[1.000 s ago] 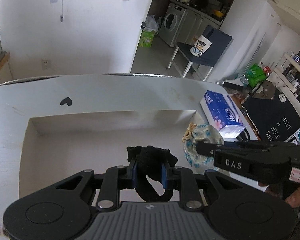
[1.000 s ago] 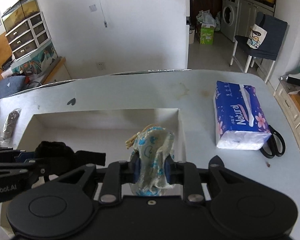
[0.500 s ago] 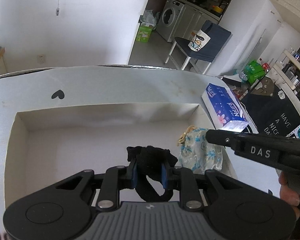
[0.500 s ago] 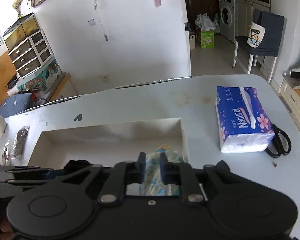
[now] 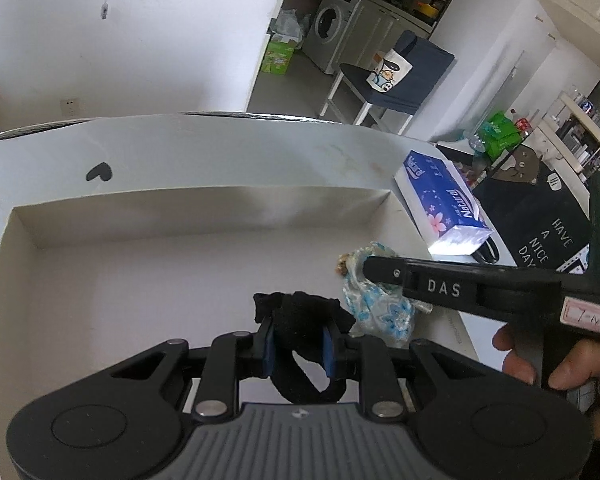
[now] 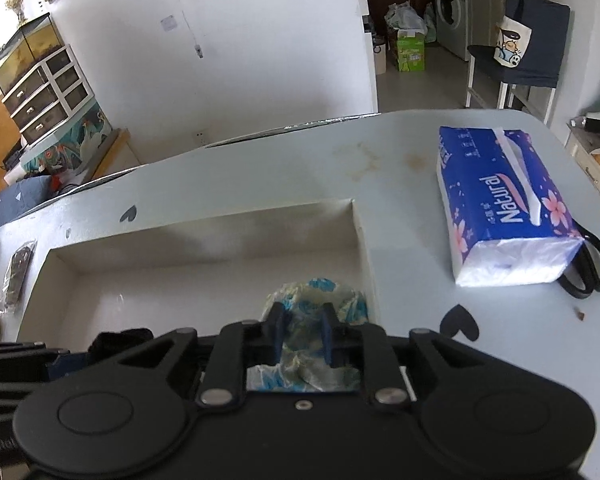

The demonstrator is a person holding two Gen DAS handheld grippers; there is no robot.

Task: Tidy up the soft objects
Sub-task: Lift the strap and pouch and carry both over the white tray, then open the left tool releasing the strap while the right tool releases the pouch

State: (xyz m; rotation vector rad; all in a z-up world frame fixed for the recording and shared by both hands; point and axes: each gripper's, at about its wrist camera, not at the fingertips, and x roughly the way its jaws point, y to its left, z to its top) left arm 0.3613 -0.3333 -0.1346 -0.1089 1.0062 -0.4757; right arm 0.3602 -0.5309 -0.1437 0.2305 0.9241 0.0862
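Note:
My left gripper (image 5: 298, 340) is shut on a black cloth item (image 5: 300, 316) and holds it over the near part of a shallow white box (image 5: 204, 204). My right gripper (image 6: 302, 330) is shut on a blue-and-white patterned soft pouch (image 6: 320, 296), held over the box's near right corner (image 6: 360, 240). In the left wrist view the pouch (image 5: 376, 308) hangs under the right gripper's fingers (image 5: 384, 272), just right of the black cloth. In the right wrist view the black cloth (image 6: 120, 340) shows at the lower left.
A blue tissue pack (image 6: 500, 208) lies on the table right of the box, with black scissors (image 6: 592, 268) beside it. Dark packets (image 6: 18, 272) lie at the table's left edge. A black letter board (image 5: 540, 232) stands to the far right.
Both grippers have drawn back toward the near side of the box, still holding their items. The pouch now sits lower between the right fingers, near the box's right wall.

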